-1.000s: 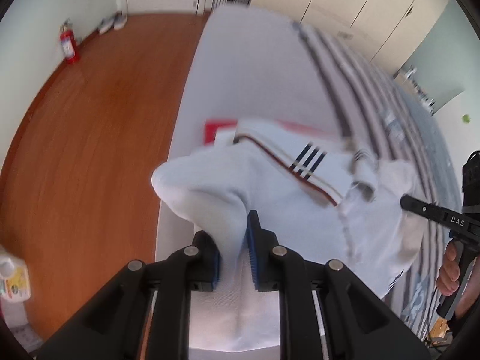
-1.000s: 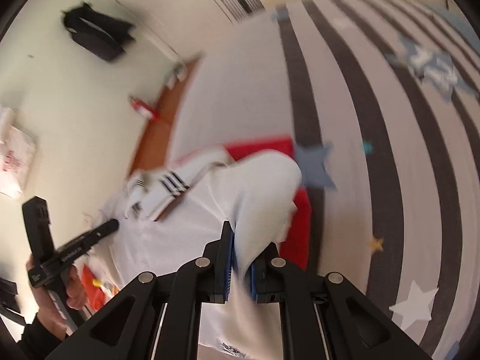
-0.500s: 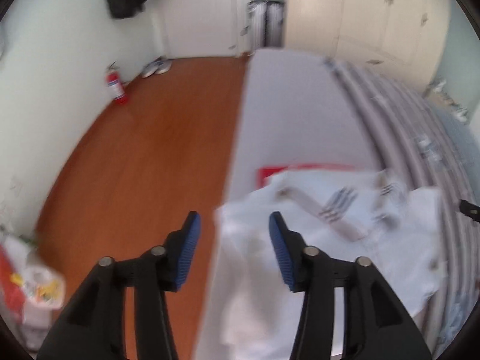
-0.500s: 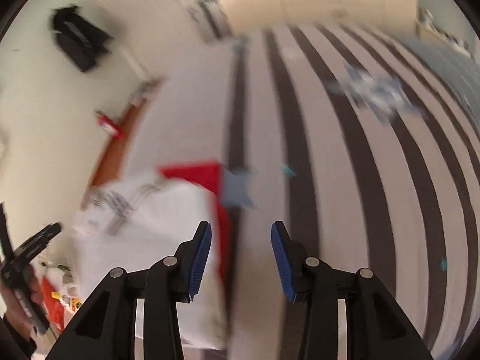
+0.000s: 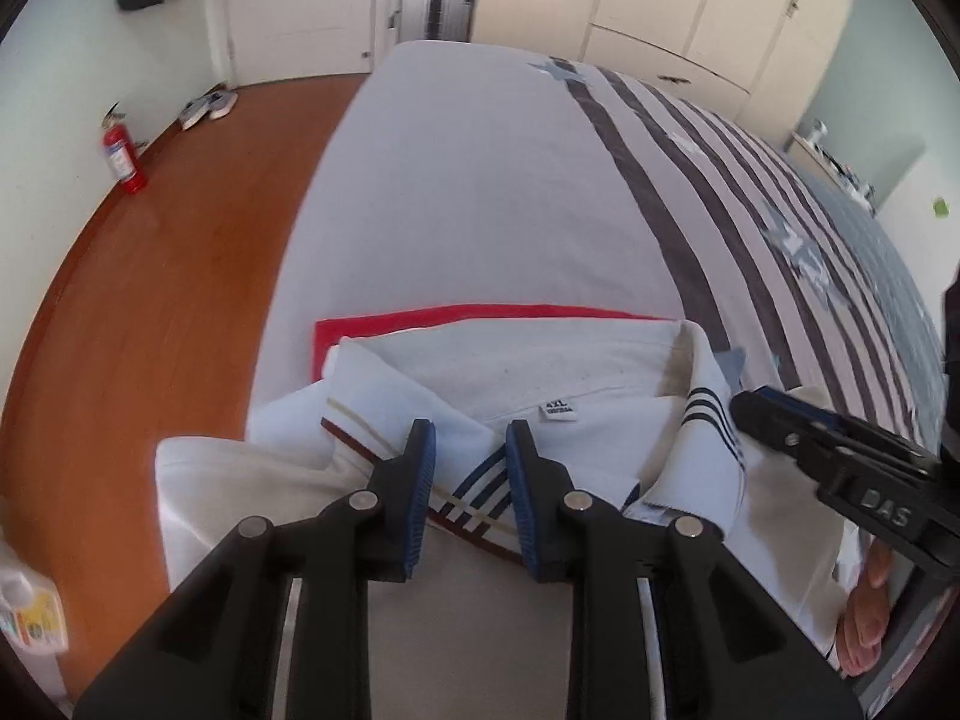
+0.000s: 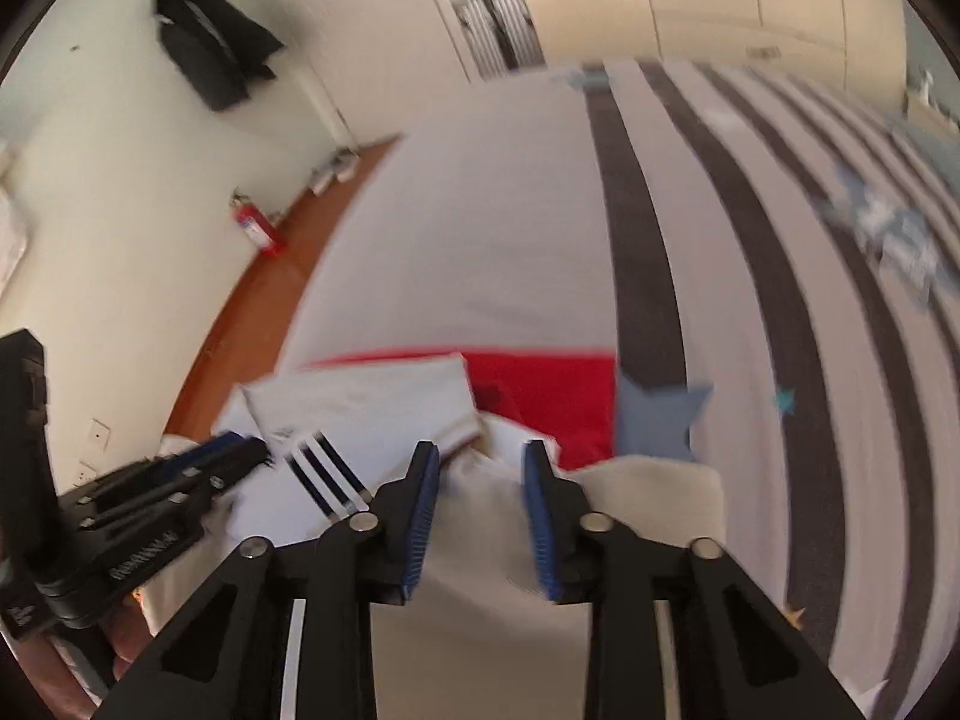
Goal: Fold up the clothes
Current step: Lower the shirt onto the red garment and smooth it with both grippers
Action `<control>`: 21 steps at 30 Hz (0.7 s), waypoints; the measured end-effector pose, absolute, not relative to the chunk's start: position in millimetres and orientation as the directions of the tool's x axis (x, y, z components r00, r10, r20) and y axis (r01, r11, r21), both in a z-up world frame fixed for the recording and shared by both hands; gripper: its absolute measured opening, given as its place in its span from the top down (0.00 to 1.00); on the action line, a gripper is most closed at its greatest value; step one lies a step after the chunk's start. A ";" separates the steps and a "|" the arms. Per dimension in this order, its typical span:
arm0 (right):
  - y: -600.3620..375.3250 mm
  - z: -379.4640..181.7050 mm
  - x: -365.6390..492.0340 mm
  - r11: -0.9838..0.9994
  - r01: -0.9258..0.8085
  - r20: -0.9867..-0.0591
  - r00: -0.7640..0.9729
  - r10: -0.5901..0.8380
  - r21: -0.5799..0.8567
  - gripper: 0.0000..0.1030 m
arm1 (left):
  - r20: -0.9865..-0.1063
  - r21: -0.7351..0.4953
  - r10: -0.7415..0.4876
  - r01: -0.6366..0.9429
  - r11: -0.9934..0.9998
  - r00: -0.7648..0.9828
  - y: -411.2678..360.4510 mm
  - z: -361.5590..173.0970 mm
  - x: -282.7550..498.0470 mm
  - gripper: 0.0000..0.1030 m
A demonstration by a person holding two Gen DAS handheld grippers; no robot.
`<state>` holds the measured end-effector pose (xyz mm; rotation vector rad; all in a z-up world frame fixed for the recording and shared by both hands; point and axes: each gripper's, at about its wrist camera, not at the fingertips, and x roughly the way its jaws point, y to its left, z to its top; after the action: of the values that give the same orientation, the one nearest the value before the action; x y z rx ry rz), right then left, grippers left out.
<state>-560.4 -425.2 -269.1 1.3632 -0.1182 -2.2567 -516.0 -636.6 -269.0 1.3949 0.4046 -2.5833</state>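
White polo shirt (image 5: 540,372) on bed (image 5: 480,192), collar end up, spread over red garment (image 5: 420,321) whose edge peeks out beyond collar. Size tag (image 5: 559,410) visible inside neckline; collar wings edged with dark triple stripes (image 5: 708,414) on one side and striped trim (image 5: 474,492) on the other. Left gripper (image 5: 465,450) poised above near collar wing, blue pads (image 5: 420,480) set narrowly apart and closing, striped trim showing through the gap; pads apparently not pressing on fabric. Right gripper (image 6: 480,468) likewise narrow and closing, pads (image 6: 423,498) either side of a raised white fold near the shirt's shoulder; contact hard to judge there, view being blurred, probably none. In left wrist view, right gripper (image 5: 762,414) entering from right edge, tips just beside the far collar wing, with fingers of the person's hand (image 5: 864,618) wrapped on its handle. In right wrist view, left gripper (image 6: 240,453) reaching in from left, tips near the dark-striped collar. Bed cover white toward the floor side, dark stripes (image 5: 660,192) and blue stars (image 6: 660,414) toward the other. Wooden floor (image 5: 150,300) beside bed, red fire extinguisher (image 5: 123,159) against wall, shoes (image 5: 207,108) near door, dark jacket (image 6: 210,54) hanging on wall, pale wardrobe doors (image 5: 660,12) beyond bed, bottle with yellow label (image 5: 27,618) at lower left corner.
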 end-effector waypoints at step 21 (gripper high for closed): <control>-370.7 -255.3 -549.6 -0.901 0.303 -0.769 -0.477 -0.425 0.311 0.78 | -0.801 -0.192 -0.103 0.416 -0.889 -0.590 -695.3 -256.3 -431.7 0.79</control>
<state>-549.6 -370.7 -255.3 1.2921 -0.1829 -2.3790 -431.7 -695.3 -256.3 1.2294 0.5261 -2.5093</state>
